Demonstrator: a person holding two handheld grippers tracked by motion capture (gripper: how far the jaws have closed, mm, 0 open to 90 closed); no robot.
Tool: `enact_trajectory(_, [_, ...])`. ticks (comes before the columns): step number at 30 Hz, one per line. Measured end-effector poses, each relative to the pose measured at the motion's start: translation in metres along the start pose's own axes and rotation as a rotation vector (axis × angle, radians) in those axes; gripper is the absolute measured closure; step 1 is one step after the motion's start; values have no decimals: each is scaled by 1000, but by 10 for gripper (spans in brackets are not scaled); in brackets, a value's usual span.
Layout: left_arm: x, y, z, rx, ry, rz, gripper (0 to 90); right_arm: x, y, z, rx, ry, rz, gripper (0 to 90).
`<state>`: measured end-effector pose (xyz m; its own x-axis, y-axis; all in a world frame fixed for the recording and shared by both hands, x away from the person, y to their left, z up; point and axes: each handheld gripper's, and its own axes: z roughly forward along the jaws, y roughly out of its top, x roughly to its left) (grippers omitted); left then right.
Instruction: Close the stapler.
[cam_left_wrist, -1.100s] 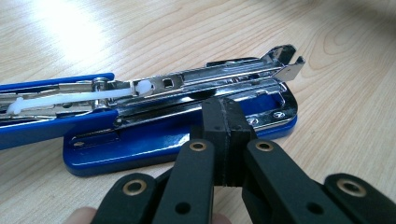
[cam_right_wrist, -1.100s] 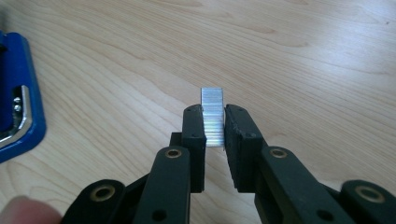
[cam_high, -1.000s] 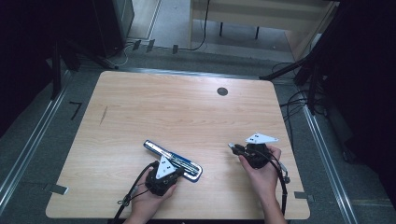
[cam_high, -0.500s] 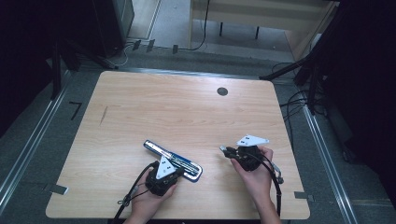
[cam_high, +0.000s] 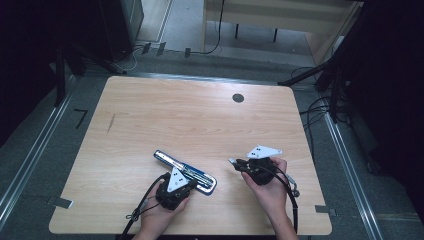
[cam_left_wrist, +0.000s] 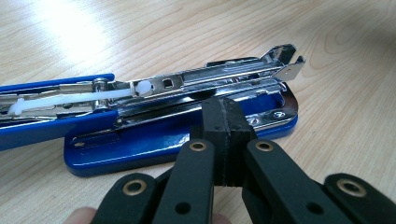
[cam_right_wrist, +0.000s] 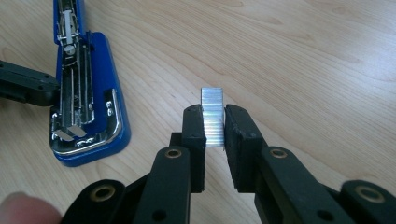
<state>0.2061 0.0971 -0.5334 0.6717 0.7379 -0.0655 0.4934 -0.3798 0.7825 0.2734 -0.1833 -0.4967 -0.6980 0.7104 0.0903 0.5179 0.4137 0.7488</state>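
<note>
Blue metal stapler (cam_high: 185, 171), hinged open with its chrome magazine exposed, lies on the pale wooden table (cam_high: 190, 120) near the front edge. Left gripper (cam_left_wrist: 223, 135) is closed, jaws meeting against its base. Right gripper (cam_right_wrist: 215, 128) nearby pinches a silver strip of staples (cam_right_wrist: 212, 119).

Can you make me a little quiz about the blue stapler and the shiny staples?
1. True or false: the stapler lies open on the table.
2. What does the right gripper hold?
A. a pen
B. a strip of staples
C. a coin
3. Are the jaws of the left gripper open or shut?

Key:
1. True
2. B
3. Shut, beside the stapler's base.
</note>
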Motion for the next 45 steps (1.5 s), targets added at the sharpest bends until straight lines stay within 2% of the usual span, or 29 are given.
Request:
enact_trajectory(20, [-1, 0, 0, -2, 5, 6, 900, 17, 11, -2, 1, 43, -47, 800])
enact_trajectory(45, [-1, 0, 0, -2, 7, 7, 900, 38, 20, -3, 9, 85, -83, 800])
